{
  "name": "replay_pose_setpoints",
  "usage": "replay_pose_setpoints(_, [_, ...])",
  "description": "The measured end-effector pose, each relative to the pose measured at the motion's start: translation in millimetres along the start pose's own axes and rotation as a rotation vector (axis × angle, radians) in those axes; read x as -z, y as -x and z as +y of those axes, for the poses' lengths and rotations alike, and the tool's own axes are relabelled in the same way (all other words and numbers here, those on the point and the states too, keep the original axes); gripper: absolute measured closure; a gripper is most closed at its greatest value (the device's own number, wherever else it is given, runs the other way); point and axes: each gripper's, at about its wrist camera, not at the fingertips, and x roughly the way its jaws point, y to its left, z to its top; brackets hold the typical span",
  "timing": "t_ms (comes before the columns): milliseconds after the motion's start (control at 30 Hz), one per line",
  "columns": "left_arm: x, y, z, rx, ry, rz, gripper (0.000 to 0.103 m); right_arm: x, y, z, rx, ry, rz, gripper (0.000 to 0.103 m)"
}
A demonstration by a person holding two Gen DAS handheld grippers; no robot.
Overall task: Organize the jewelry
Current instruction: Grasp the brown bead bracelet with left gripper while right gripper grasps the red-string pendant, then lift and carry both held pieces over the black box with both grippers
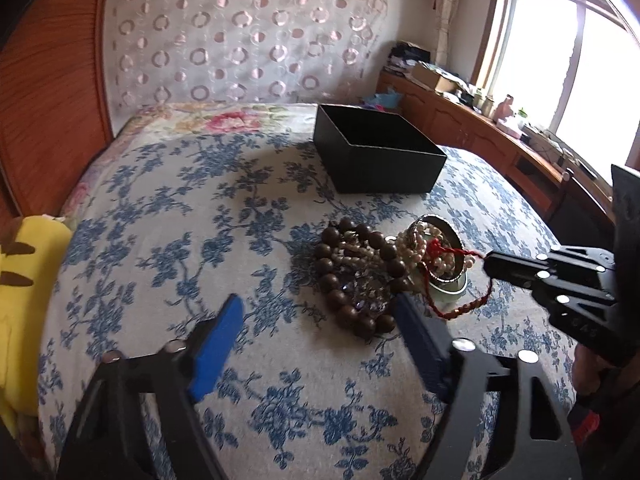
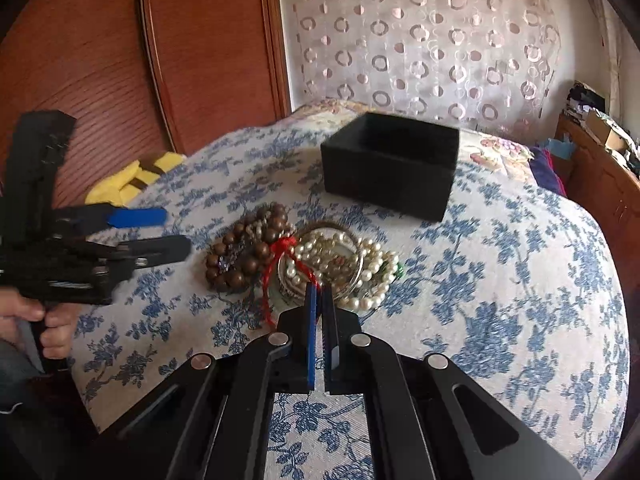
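A jewelry pile lies on the bed's blue floral cover (image 1: 180, 220). It holds a brown wooden bead bracelet (image 1: 352, 276) (image 2: 244, 252), pearl strands (image 1: 432, 248) (image 2: 360, 264), metal bangles and a red cord (image 1: 460, 312) (image 2: 280, 252). Behind the pile stands an open black box (image 1: 380, 152) (image 2: 392, 164). My right gripper (image 2: 318, 290) (image 1: 490, 264) is shut on the red cord at the pile's near edge. My left gripper (image 1: 319, 300) (image 2: 176, 232) is open just beside the brown beads, with nothing gripped. A hand (image 2: 44, 316) holds its handle.
A yellow plush toy (image 1: 28, 280) (image 2: 132, 180) lies at the bed's left edge by the wooden headboard (image 1: 52, 100). A patterned curtain hangs behind the bed. A cluttered wooden cabinet (image 1: 480, 128) runs under the window on the right.
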Motion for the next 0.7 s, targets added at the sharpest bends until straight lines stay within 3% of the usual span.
replay_pose_setpoints(133, [-9, -18, 3, 0.022, 0.001, 0.039, 0.064, -2, 12, -2, 0.007, 0.004, -0.029, 0.100])
replay_pose_setpoints(233, [-13, -34, 6, 0.024, 0.006, 0.081, 0.075, -2, 17, -2, 0.014, 0.008, -0.044, 0.100])
replay_pose_setpoints(500, [-24, -49, 5, -0.004, -0.021, 0.117, 0.076, -1, 25, -4, 0.013, 0.009, -0.060, 0.100])
replay_pose_setpoints(567, [-25, -53, 4, -0.006, -0.035, 0.122, 0.080, -1, 26, -5, 0.013, 0.008, -0.060, 0.100])
replay_pose_setpoints(600, [-25, -54, 5, 0.006, -0.034, 0.124, 0.090, -1, 26, -5, 0.012, 0.008, -0.061, 0.100])
replay_pose_setpoints(700, [-27, -51, 1, 0.014, -0.046, 0.110, 0.091, -2, 27, -5, 0.013, 0.009, -0.065, 0.100])
